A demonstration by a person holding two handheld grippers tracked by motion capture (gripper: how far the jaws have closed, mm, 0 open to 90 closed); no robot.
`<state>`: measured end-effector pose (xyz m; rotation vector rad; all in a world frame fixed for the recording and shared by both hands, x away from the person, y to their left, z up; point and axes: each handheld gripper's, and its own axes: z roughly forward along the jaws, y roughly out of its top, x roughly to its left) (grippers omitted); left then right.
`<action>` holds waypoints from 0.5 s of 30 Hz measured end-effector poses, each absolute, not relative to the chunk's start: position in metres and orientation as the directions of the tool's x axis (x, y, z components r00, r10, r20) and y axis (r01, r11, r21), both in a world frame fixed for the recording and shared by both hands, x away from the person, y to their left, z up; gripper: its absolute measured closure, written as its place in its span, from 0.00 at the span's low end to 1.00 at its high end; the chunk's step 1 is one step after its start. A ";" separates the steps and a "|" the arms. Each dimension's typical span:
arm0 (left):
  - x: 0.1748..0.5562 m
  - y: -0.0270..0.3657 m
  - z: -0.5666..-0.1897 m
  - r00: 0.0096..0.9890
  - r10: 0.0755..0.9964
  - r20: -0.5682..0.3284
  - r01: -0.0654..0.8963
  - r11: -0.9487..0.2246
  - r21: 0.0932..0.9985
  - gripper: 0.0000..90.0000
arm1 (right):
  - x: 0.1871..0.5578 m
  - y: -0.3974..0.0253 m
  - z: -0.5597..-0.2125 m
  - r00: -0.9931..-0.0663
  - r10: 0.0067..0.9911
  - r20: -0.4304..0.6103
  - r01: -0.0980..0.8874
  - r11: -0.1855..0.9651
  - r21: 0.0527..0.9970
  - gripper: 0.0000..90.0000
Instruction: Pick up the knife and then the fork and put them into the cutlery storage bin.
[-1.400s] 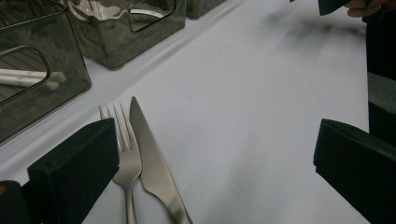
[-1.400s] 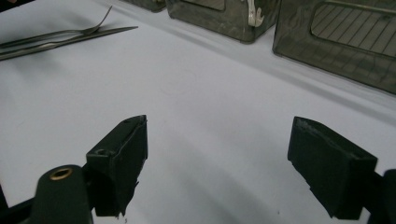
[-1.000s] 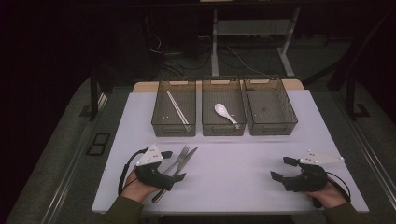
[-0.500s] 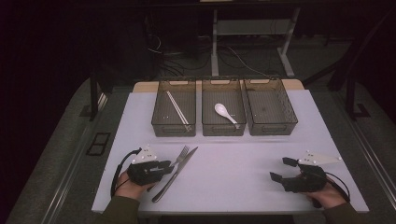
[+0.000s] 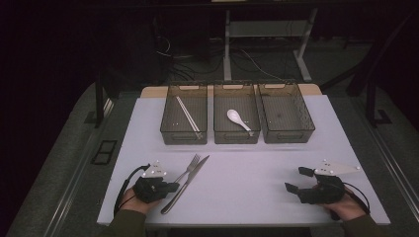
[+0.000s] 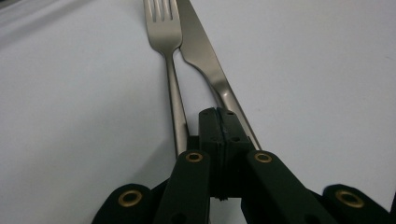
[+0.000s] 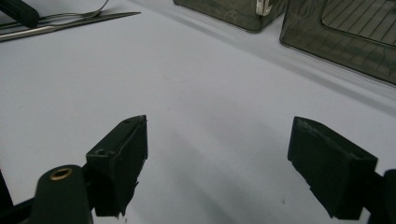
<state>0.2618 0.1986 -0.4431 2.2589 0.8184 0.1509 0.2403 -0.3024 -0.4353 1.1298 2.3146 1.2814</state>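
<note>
Near the front left of the table (image 5: 257,197) I am holding my left gripper (image 6: 219,122) low over the cutlery, its jaws pressed together with nothing that I can see between them. In the left gripper view they are sitting right above the gap between the fork (image 6: 169,56) and the knife (image 6: 205,56), whose handles are running under the jaws, so I cannot tell whether the tips are touching either handle. I judge I am lining up on one of the two pieces, and the jaws will need to part before they can take it.

The fork and knife are lying side by side, close enough to touch, both pointing away from me toward the bins. That closeness is what is standing in my way: closing on one handle could drag the other along.

My right gripper (image 5: 300,178) is resting well apart at the front right, jaws spread wide and empty over bare table, keeping clear of the work.

Farther out, three dark bins are standing in a row at the back. The left bin (image 5: 170,132) is holding chopsticks (image 5: 188,113), the middle bin (image 5: 236,138) a white spoon (image 5: 237,119), and the right bin (image 5: 308,121) is empty.
</note>
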 end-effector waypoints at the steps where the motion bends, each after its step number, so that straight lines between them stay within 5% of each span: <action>1: 0.262 0.199 -0.443 0.791 0.598 -0.126 0.515 -0.541 0.665 0.99 | 0.240 -0.302 -0.435 -0.662 0.738 0.132 0.504 0.308 0.807 0.22; 15: 0.261 0.200 -0.441 0.773 0.630 -0.078 0.516 -0.552 0.655 0.99 | 0.240 -0.303 -0.435 -0.662 0.738 0.134 0.505 0.306 0.807 0.22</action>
